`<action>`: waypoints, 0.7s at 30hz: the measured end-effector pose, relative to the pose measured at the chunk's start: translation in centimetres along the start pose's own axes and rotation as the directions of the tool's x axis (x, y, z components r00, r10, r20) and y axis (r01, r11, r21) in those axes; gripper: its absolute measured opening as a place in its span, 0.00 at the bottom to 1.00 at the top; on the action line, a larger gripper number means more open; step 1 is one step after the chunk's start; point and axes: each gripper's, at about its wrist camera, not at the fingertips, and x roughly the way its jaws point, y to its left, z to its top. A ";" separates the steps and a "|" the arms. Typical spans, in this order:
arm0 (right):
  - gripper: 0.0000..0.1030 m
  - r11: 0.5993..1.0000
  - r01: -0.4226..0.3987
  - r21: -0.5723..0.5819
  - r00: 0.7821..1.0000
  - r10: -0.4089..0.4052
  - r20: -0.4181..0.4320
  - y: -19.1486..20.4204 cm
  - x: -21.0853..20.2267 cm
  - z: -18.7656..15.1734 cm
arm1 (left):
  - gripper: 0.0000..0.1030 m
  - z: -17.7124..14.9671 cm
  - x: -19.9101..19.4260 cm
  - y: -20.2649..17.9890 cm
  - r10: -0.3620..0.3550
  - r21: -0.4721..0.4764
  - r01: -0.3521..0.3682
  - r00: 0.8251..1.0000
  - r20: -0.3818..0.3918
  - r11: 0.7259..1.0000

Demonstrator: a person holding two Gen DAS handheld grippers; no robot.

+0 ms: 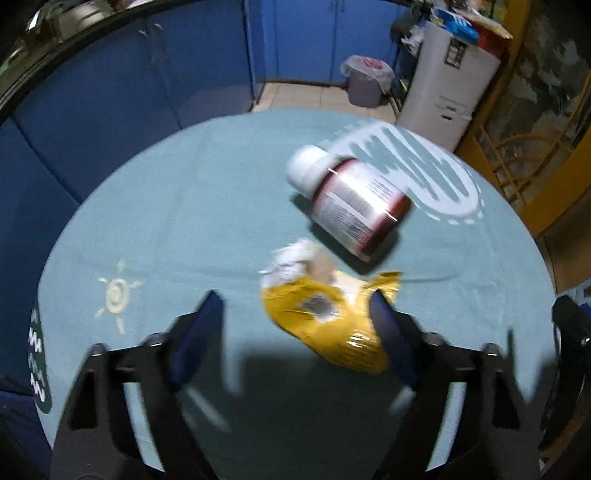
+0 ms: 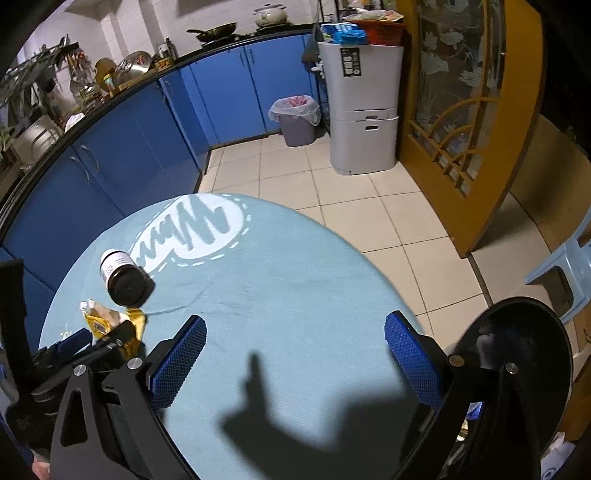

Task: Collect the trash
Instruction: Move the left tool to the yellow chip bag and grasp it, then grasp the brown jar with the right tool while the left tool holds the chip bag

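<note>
Left wrist view is blurry: the left gripper (image 1: 295, 314) hangs over the yellow wrapper (image 1: 325, 317), jaws apart, one finger overlapping its right edge, can't tell if it's touching. A bottle (image 1: 351, 199) lies on its side just beyond, mid-desk (image 1: 166, 221). Right gripper (image 2: 295, 343) has its jaws wide apart over bare cloth near the desk edge, with open floor (image 2: 332, 177) beyond. Wrapper's print is unreadable.

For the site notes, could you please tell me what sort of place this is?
Most likely a home kitchen: blue cabinets under a counter holding a wok and pot, a lined bin on the tiled floor, and a round table.
</note>
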 end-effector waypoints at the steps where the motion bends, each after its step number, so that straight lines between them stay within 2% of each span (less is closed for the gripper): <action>1: 0.92 1.000 -0.006 -0.008 1.000 0.006 -0.003 0.5 0.2 0.0 | 0.49 0.1 -0.1 0.5 -0.004 -0.002 0.004 1.000 0.003 1.000; 2: 0.92 1.000 -0.010 -0.015 1.000 0.010 -0.005 1.0 0.4 0.0 | 0.45 0.3 -0.3 1.0 -0.010 -0.010 0.010 1.000 0.003 1.000; 3: 0.92 1.000 -0.015 -0.023 1.000 0.015 -0.006 1.5 0.6 0.0 | 0.35 0.4 -0.4 1.5 -0.006 -0.021 0.006 1.000 0.003 1.000; 7: 0.92 0.997 -0.042 -0.064 0.999 0.042 -0.010 3.9 1.2 0.3 | 0.34 0.4 -0.5 3.9 -0.007 -0.077 0.006 1.000 -0.007 0.997; 16: 0.92 0.976 -0.113 -0.188 0.993 0.113 -0.011 10.8 2.8 1.0 | 0.32 0.5 -1.8 8.6 0.087 -0.144 -0.080 0.995 0.042 0.986; 21: 0.92 0.960 -0.127 -0.252 0.992 0.126 -0.020 13.9 4.1 1.6 | 0.32 0.7 -1.8 10.6 0.115 -0.174 -0.105 0.992 0.049 0.979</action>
